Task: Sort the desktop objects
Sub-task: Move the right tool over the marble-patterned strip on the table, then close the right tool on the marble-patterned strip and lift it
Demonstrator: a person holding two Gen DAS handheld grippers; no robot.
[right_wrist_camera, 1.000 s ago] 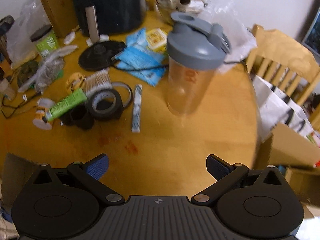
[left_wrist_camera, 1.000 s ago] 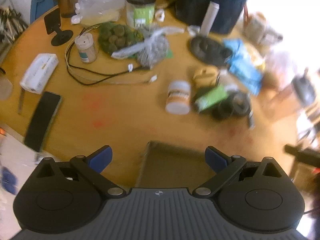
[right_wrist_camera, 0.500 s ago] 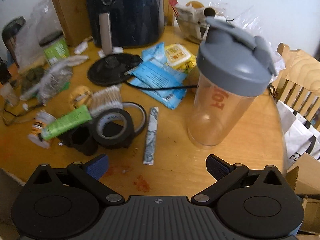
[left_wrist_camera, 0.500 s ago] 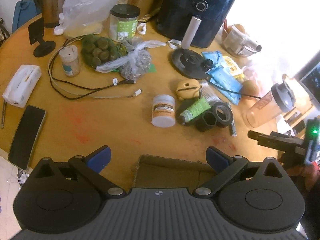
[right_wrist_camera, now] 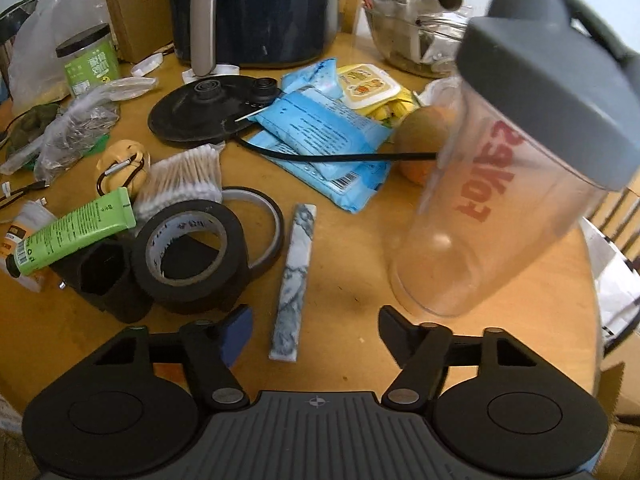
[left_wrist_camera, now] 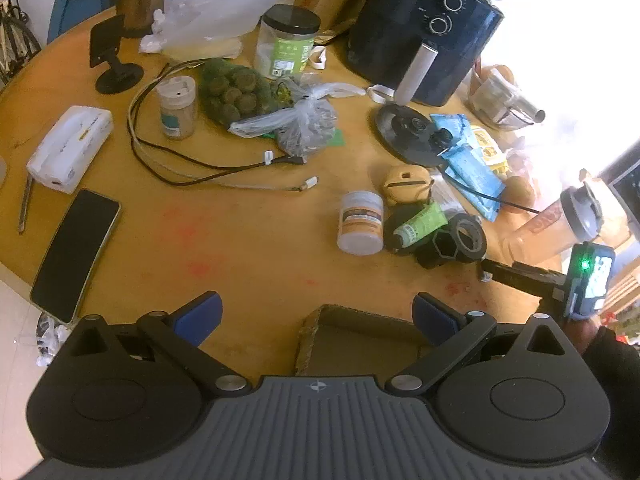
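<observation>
Marbled sachet (right_wrist_camera: 295,280) lies low and centre in our right view, between our right gripper's (right_wrist_camera: 316,330) released jaws; our left gripper (left_wrist_camera: 316,314) hangs released over a cardboard box (left_wrist_camera: 360,340).

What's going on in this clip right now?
A person with two handheld grippers is tidying a cluttered round table. The right gripper is open and low over the table, with a marbled stick packet lying between its fingers and the shaker bottle just ahead to the right. The left gripper is open and empty, near a cardboard box.
</observation>
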